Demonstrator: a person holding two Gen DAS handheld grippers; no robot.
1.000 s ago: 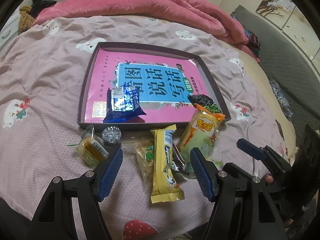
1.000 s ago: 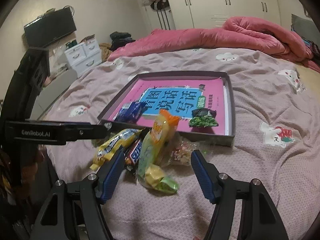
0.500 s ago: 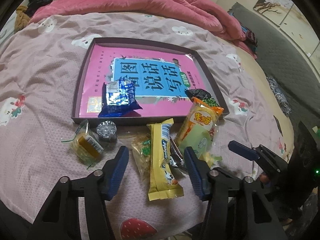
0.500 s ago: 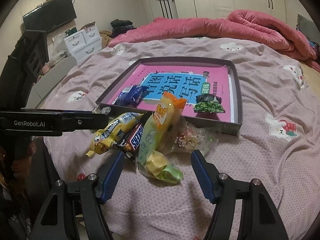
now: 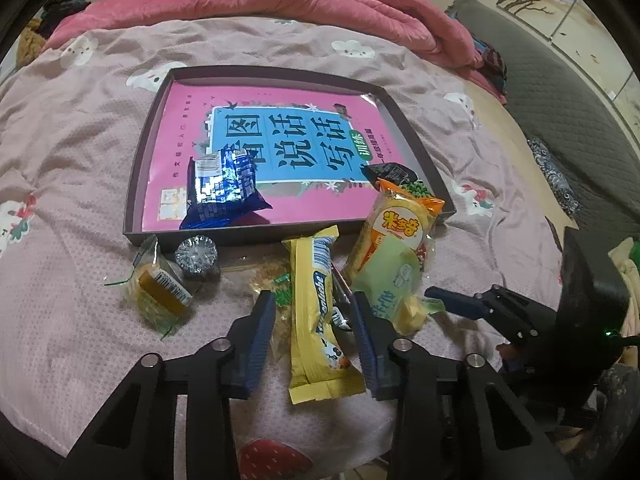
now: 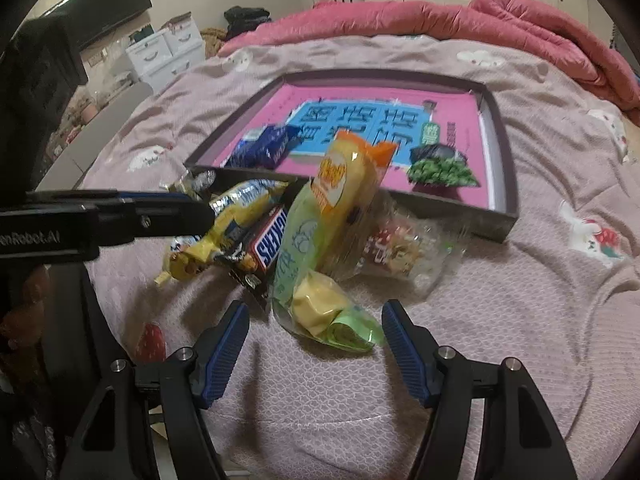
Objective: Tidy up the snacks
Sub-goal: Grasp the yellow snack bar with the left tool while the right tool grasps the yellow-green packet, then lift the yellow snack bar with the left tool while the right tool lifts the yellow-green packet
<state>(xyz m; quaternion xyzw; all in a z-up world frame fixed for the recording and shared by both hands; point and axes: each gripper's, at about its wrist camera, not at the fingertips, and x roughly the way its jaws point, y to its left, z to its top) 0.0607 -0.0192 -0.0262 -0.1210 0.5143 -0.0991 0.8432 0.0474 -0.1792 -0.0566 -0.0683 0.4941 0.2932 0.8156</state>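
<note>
A dark tray with a pink book inside lies on the bed; it holds a blue packet and a green pea packet. Loose snacks lie in front of it: a yellow bar, a Snickers bar, a green-and-orange bag, a clear candy bag, a small yellow packet and a foil cup. My left gripper is partly closed around the yellow bar, fingers just off its sides. My right gripper is open around the green-and-orange bag's lower end.
A pink quilt is bunched at the far side of the bed. White drawers and a dark TV stand off to the left of the bed. The bed edge runs just below both grippers.
My left gripper has narrowed and moved down around the yellow bar. My right gripper has moved closer to the green-and-orange bag and stayed open.
</note>
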